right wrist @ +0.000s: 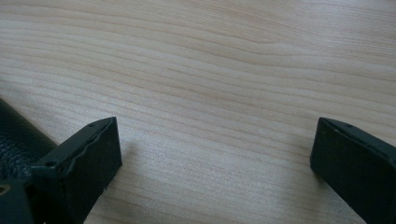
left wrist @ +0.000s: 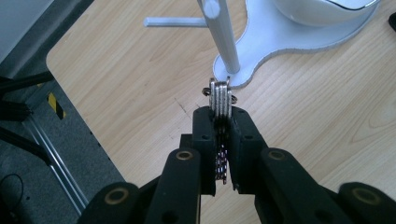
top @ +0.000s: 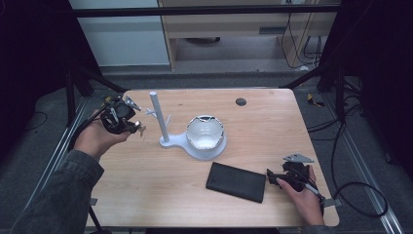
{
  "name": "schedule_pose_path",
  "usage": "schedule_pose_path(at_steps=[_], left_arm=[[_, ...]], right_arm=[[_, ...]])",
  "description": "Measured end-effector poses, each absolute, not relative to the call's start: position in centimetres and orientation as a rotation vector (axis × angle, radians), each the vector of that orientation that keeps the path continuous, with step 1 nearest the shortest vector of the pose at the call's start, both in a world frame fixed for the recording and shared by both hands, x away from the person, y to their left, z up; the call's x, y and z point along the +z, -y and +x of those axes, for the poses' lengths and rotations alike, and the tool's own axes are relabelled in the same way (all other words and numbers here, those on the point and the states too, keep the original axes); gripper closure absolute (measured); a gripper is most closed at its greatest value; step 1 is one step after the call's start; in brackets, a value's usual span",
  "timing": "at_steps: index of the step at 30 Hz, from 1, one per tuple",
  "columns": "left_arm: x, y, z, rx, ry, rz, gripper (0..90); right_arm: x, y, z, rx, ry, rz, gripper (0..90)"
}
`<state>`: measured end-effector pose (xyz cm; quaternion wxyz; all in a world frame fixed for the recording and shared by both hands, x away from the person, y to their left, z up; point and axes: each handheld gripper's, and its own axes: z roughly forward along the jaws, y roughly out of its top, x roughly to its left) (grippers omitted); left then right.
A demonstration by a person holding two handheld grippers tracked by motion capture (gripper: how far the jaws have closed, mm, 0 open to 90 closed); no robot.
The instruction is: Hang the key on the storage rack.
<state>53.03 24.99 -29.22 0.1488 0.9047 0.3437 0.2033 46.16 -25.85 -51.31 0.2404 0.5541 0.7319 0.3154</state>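
My left gripper [top: 138, 127] is held above the table's left side, shut on a small metal key bunch [left wrist: 220, 95]. The keys' ends poke out past the jaw tips, and a dark chain hangs between the jaws. Just beyond it stands a white stand [top: 168, 142] with a tall post [left wrist: 223, 32], small side pegs and a round glossy dish [top: 205, 131] on its base. A black leather wallet [top: 237, 182] lies flat near the front edge. My right gripper [top: 269, 177] rests low at the wallet's right end, open, with bare wood between its jaws [right wrist: 215, 149]. The wallet's edge [right wrist: 18, 140] lies beside one jaw.
The wooden table [top: 263, 126] has a small dark round cap [top: 240, 102] near its far edge. Cables [top: 358, 195] trail on the floor to the right. The table's rounded left corner [left wrist: 56, 58] and a metal rail on the floor lie close under my left hand.
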Motion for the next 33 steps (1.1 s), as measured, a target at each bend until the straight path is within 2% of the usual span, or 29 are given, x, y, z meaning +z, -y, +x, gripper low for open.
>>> schedule_pose_path(at_steps=[33], left_arm=[[-27.6,-24.7,54.4,0.618,-1.014,2.573,82.2]], right_arm=[[-51.3,25.9,46.1,0.862,-2.006,1.515,2.1]])
